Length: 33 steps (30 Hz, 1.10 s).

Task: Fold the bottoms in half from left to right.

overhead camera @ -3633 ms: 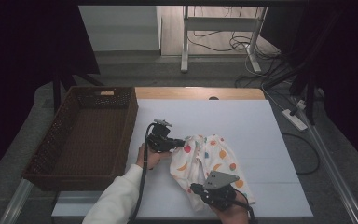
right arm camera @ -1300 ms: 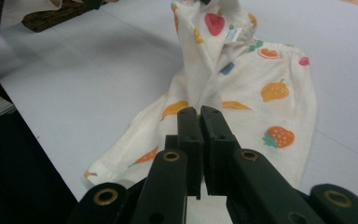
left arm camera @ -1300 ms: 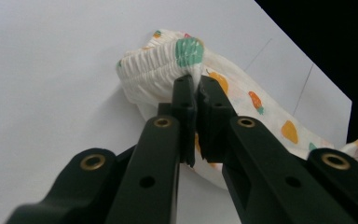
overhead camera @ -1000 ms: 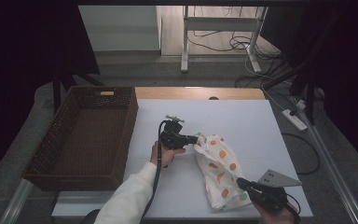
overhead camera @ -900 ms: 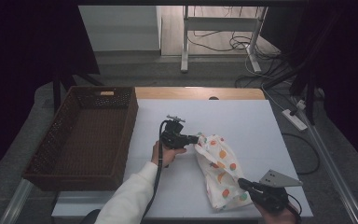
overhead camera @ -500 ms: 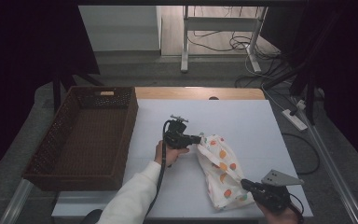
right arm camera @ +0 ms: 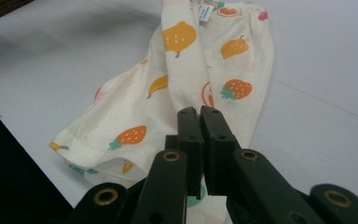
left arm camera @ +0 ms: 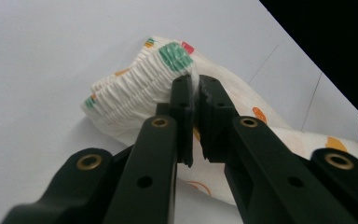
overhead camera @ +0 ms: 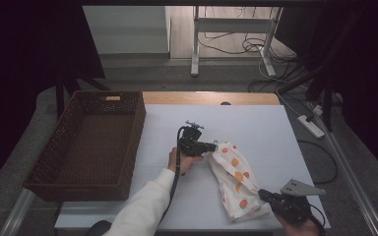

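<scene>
Garment: small cream trousers printed with fruit lie stretched out on my desk, running from the middle toward the near right corner.
Left claw: my left claw is clenched on the gathered elastic waistband; in the left gripper view the jaws pinch a thin fold of that band between them, with almost no gap.
Right claw: my right claw is clenched on the hem end of the trousers near the desk's near edge; in the right gripper view the cloth runs in under the closed jaws and spreads away from them.
Cloth state: the waistband end is bunched and ruffled at my left claw, while the legs lie fairly flat on the desk, one partly over the other, with strawberries, lemons and a banana showing.
Left hand: my hand sits just left of the waistband, sleeve coming in from the near edge.
Basket: a brown wicker basket stands at the left of the desk, well apart from the trousers.
Desk surface: white sheet, with bare wood at the far edge.
</scene>
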Available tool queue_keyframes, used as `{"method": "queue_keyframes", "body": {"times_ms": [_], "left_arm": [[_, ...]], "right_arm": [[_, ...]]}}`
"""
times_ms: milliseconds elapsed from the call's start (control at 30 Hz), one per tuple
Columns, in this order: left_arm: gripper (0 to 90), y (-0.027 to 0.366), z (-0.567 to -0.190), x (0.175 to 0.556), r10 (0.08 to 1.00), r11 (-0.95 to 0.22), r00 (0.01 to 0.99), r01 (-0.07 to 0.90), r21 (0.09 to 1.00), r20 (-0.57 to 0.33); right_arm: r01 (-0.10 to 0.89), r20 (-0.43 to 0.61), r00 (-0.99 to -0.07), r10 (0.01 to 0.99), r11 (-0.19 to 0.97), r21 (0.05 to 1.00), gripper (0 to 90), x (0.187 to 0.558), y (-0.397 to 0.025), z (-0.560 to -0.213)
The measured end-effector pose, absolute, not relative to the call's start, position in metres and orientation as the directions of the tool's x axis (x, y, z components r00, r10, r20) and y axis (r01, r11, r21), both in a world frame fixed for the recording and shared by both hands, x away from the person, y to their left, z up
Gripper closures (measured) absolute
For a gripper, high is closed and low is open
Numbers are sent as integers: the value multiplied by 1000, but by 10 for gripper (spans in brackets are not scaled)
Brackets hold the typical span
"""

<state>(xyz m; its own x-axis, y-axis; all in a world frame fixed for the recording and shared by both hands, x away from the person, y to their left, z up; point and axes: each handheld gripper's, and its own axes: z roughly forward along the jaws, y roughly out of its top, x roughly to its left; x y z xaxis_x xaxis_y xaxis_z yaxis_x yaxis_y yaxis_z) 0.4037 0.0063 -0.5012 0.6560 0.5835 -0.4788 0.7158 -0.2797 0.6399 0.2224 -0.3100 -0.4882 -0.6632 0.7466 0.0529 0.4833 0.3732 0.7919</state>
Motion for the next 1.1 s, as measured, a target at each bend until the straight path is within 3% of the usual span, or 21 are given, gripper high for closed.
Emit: {"method": "queue_keyframes", "body": {"times_ms": [933, 1033, 1100], "left_arm": [[791, -28, -503, 415, 575, -310, 678, 698, 645, -457], [727, -32, -501, 415, 560, -318, 693, 686, 654, -455], [597, -35, -499, 413, 555, -330, 708, 669, 667, -437]], "right_arm": [[514, 52, -640, 766, 377, 770, 866, 218, -322, -493], [518, 53, -638, 769, 377, 768, 865, 217, -324, -494], [524, 56, -636, 770, 377, 764, 865, 217, -324, -494]]}}
